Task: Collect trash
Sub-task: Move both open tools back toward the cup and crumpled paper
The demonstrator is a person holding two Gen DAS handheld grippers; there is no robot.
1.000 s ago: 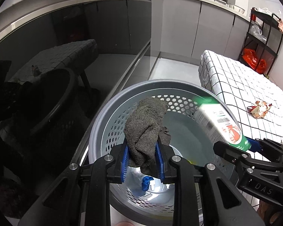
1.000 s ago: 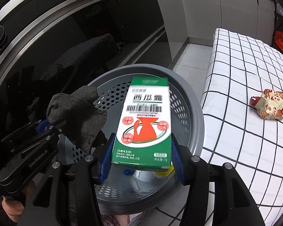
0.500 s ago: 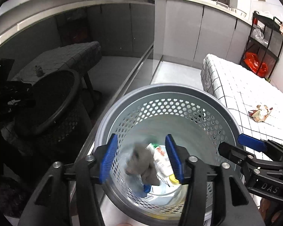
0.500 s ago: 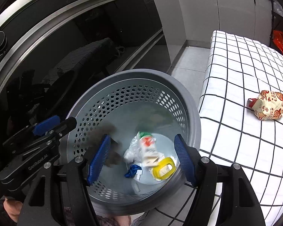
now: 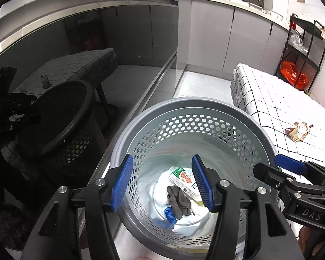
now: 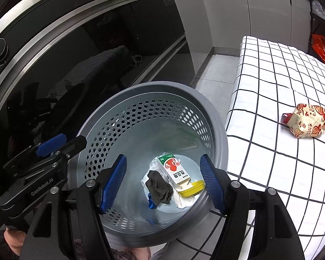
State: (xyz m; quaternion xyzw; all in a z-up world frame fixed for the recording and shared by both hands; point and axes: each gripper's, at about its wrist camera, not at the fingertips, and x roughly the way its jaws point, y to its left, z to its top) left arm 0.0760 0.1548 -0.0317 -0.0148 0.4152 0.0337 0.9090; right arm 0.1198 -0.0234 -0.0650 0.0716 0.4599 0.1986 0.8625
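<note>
Left tongs (image 5: 162, 184) opening, right tongs (image 6: 163, 182) open, both empty over basket (image 6: 214, 117); drop step done, next reaching wrapper (image 6: 307, 121), right of frame.

A crumpled dark grey cloth (image 6: 159, 187) and a green-and-white carton (image 6: 173, 170) lie touching in the perforated grey plastic bin (image 6: 218, 134)

Grey rag (image 6: 159, 187), green carton (image 6: 173, 169) in perforated bin (image 6: 216, 130), right tongs (image 6: 163, 184) apart above
</note>
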